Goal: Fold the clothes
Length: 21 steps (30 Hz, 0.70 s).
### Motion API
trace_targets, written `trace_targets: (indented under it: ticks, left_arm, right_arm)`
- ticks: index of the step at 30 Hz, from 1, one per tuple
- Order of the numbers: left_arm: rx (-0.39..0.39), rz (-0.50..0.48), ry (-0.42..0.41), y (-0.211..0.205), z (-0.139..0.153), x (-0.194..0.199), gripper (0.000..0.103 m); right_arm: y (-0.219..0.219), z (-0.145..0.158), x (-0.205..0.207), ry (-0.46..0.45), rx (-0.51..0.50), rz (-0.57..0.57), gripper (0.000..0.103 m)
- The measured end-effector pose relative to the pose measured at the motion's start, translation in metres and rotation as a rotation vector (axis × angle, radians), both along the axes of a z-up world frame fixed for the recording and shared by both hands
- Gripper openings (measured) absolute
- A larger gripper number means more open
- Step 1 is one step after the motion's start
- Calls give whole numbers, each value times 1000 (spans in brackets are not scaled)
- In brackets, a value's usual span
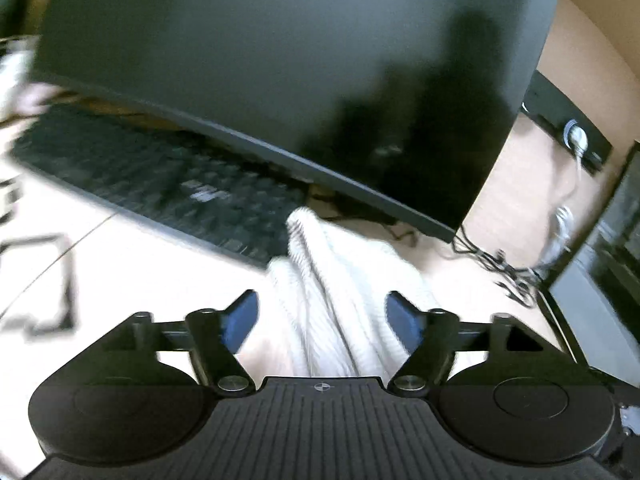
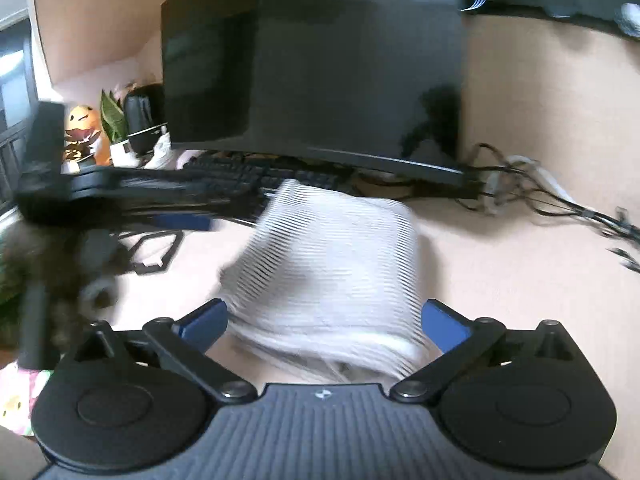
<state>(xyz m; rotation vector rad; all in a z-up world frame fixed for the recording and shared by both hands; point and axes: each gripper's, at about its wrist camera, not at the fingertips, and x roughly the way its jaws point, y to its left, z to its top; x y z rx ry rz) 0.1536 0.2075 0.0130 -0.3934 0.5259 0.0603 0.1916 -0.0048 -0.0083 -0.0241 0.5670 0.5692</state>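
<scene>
Fingers on my left gripper (image 1: 320,316) and right gripper (image 2: 326,320) stand wide, holding nothing, straddling the white garment (image 2: 336,264) bunched on the tabletop (image 2: 500,272), I judge to pinch edges. Beyond: keyboard (image 1: 160,176), then monitor (image 2: 312,68).

Motion-blurred white ribbed garment (image 2: 332,264), smeared keyboard (image 1: 160,176), monitor (image 1: 280,52) cropped at top
</scene>
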Motion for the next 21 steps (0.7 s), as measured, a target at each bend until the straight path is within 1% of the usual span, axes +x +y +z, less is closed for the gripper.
trace_targets:
  ticks: [1, 2, 6, 9, 12, 15, 18, 21]
  left_arm:
    - [15, 64, -8, -15, -1, -19, 103]
    - [40, 122, -8, -34, -4, -37, 103]
    - [152, 242, 44, -97, -22, -83, 103]
    - [253, 260, 69, -133, -29, -106, 103]
    - [326, 243, 54, -155, -21, -115, 103]
    - [351, 274, 22, -164, -9, -119, 103]
    - [376, 287, 10, -176, -3, -117, 103]
    - [389, 287, 0, -184, 1, -117, 103]
  right_arm:
    - [-11, -4, -4, -3, -3, -12, 103]
    - [-22, -8, -8, -7, -6, -24, 103]
    - [-56, -30, -31, -25, -30, -57, 103]
    - [-72, -25, -50, -45, -58, -38, 103]
    - [-84, -16, -64, -41, -31, -38, 103]
    - [-91, -9, -71, -46, -1, -56, 103]
    - [-103, -4, -77, -93, 28, -103, 103]
    - [-111, 1, -82, -121, 48, -94, 103]
